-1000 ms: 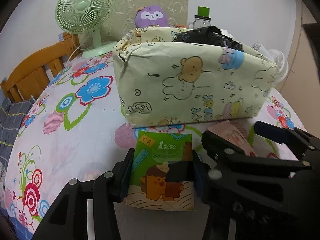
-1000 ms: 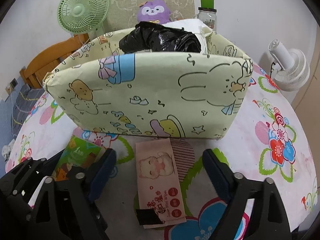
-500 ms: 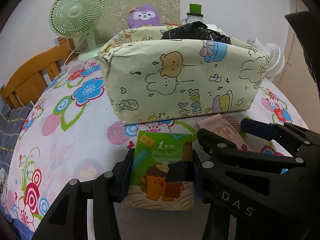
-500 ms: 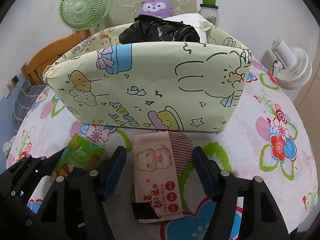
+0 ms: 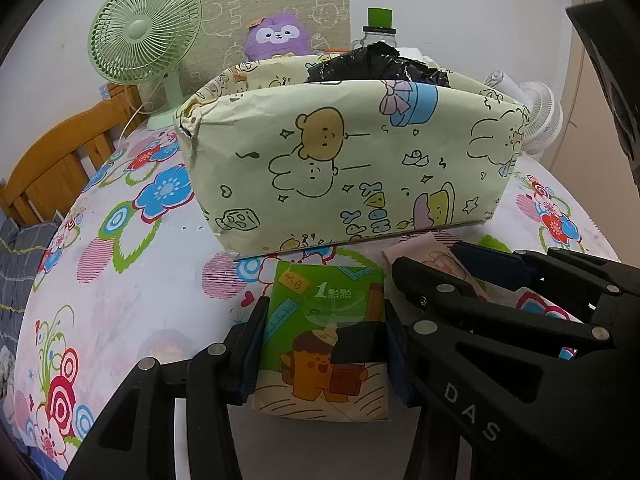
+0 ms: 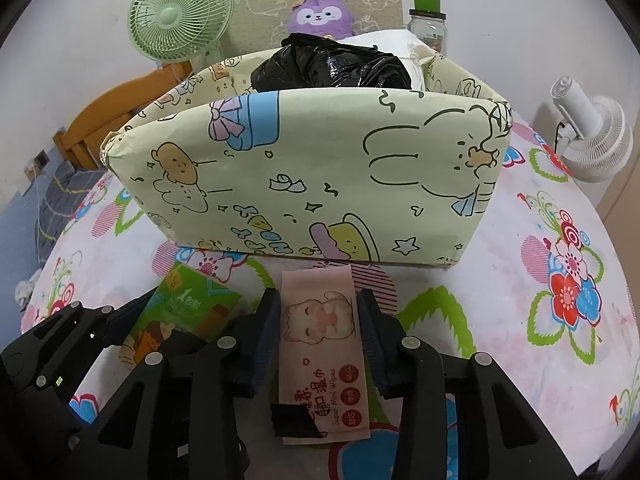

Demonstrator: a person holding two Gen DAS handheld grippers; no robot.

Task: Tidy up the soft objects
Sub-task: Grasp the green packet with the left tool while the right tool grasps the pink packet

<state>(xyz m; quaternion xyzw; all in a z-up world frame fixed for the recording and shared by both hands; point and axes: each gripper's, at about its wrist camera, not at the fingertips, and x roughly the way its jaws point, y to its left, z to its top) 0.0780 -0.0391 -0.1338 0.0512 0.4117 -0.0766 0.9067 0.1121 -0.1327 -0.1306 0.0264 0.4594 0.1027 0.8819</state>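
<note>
A flat green tissue pack [image 5: 326, 328] printed with a cartoon figure is lying near the pale-green cartoon-patterned box [image 5: 352, 168]. A slim pink wet-wipes packet [image 6: 324, 344] is lying just right of it.

green desk fan [image 5: 144, 38]: far left of tabletop [image 5: 132, 280]
white fan [image 6: 596, 140]: right edge
jar, green lid [image 6: 428, 20]: rear
wooden chair [image 5: 52, 160]: left

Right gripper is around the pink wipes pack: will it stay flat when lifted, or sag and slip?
The pink wipes pack looks like a thin soft pouch, so its unsupported ends will probably droop. Its film looks smooth, so it may slide between the right gripper pads, whose jaws have just been closing against its sides. Probably light.
</note>
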